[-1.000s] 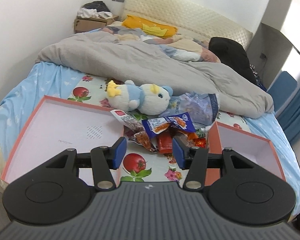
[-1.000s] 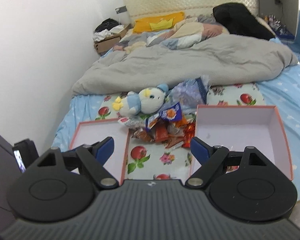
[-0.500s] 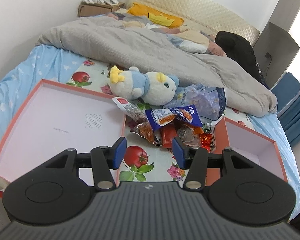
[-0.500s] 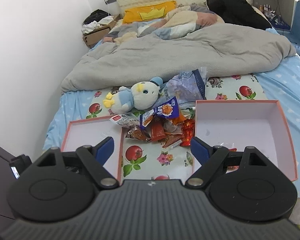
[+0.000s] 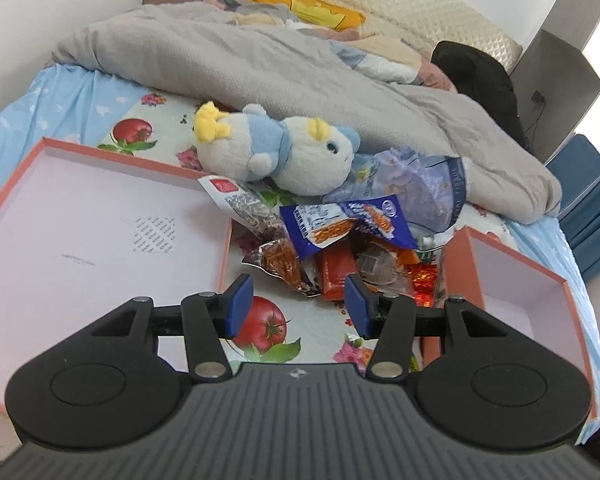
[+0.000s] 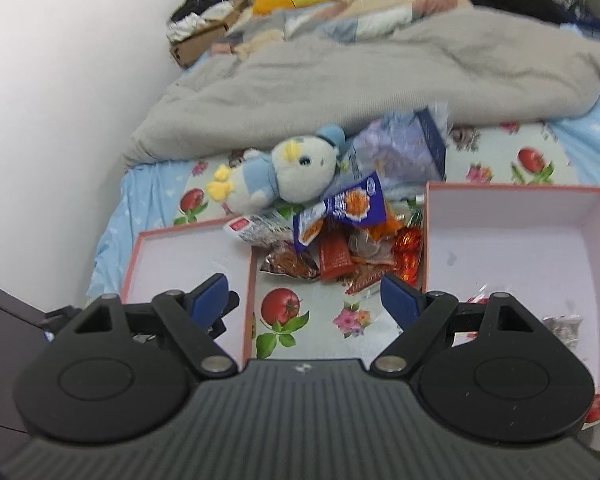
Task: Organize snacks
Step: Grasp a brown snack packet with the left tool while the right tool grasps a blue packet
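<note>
A pile of snack packets (image 5: 340,248) (image 6: 340,240) lies on the tomato-print sheet between two orange-rimmed boxes. A blue packet (image 5: 340,224) (image 6: 344,208) tops the pile. The left box (image 5: 100,240) (image 6: 188,260) is shallow and holds nothing. The right box (image 5: 512,288) (image 6: 520,248) is deeper, with a few wrapped items near its front edge in the right wrist view. My left gripper (image 5: 298,304) hangs open just short of the pile, nothing between its fingers. My right gripper (image 6: 304,300) stands wide open above the sheet, also holding nothing.
A blue and white plush toy (image 5: 276,156) (image 6: 276,180) lies behind the pile, next to a crumpled clear bag (image 5: 416,184). A grey duvet (image 5: 280,64) covers the far bed. A white wall (image 6: 60,100) runs along the left.
Both grippers have come down and forward toward the snack pile, so the pile and boxes look larger. Neither gripper's opening has changed.
</note>
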The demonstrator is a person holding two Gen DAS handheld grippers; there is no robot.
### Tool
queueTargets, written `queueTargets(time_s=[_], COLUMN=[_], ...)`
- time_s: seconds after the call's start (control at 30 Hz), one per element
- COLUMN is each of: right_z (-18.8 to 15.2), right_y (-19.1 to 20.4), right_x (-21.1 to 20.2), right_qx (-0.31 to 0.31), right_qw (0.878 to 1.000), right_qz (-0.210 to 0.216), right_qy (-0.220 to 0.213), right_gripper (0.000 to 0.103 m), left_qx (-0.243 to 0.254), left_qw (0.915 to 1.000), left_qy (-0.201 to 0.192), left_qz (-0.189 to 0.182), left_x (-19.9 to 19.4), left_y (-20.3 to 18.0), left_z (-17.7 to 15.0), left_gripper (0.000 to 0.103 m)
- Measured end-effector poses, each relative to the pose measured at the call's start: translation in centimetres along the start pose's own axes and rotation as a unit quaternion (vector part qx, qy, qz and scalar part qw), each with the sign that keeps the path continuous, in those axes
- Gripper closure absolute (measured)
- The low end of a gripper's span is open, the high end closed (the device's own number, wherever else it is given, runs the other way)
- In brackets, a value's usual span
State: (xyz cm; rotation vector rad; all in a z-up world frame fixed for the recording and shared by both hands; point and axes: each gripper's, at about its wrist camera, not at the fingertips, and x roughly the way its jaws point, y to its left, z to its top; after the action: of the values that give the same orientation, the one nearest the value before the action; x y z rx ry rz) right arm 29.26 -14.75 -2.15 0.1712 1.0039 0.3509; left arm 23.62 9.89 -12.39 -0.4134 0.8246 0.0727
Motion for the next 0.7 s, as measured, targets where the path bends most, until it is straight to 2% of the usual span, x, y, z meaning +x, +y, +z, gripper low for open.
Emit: queueTargets(time_s=[0.2, 0.33, 0.5, 0.63, 0.7], right_z=[0.7, 1.1, 1.5, 1.6, 1.8], right_y=[-2.1, -3.1, -6.0, -6.4, -6.3], right_x=[6.4, 10.3, 15.7, 18.7, 20.2], right_qx=[0.016, 0.042, 0.151, 0.181, 0.185], right_qw=[0.999, 0.997, 0.980, 0.973, 0.971], right_qz=[0.028, 0.051, 0.120, 0.137, 0.141], right_qy=[0.029, 0.029, 0.040, 0.044, 0.046], right_gripper=[0.019, 0.019, 0.019, 0.020, 0.025], left_qx=[-0.005, -0.006, -0.005, 0.003, 0.007], left_qw=[0.9999, 0.9998, 0.9996, 0.9998, 0.9998], left_qy=[0.011, 0.015, 0.019, 0.015, 0.015], left_qz=[-0.001, -0.011, -0.019, -0.016, -0.013], left_x=[4.5, 7.2, 10.3, 12.0, 12.8], left_y=[0.9, 1.4, 1.8, 1.9, 2.0], left_z=[-0.1, -0.2, 0.0, 0.1, 0.3], left_gripper=[0.047, 0.047, 0.047, 0.047, 0.047])
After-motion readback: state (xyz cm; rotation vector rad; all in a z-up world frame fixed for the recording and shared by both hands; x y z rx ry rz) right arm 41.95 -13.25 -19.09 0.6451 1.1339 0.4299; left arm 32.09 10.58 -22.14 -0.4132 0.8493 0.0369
